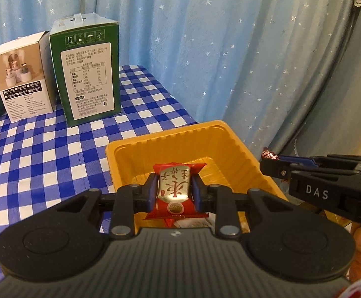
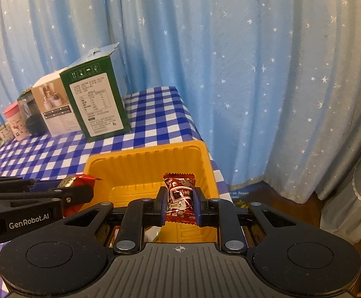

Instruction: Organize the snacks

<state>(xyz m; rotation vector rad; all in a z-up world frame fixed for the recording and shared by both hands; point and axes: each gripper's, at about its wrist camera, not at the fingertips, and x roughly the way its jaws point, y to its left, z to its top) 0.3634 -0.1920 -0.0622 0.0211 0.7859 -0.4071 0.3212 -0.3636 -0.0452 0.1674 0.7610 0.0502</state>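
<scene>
My left gripper is shut on a red snack packet with a silver label and holds it over the yellow plastic tray. My right gripper is shut on a dark red-brown snack packet and holds it over the same tray. Each gripper shows in the other's view: the right one enters from the right with a bit of its packet at the tip, the left one enters from the left with its red packet. Other wrappers lie at the tray's near end, mostly hidden.
The tray sits at the right edge of a table with a blue-and-white checked cloth. A green carton and a white box stand at the back left. A pink cup and a dark jar stand further left. Blue star curtains hang behind.
</scene>
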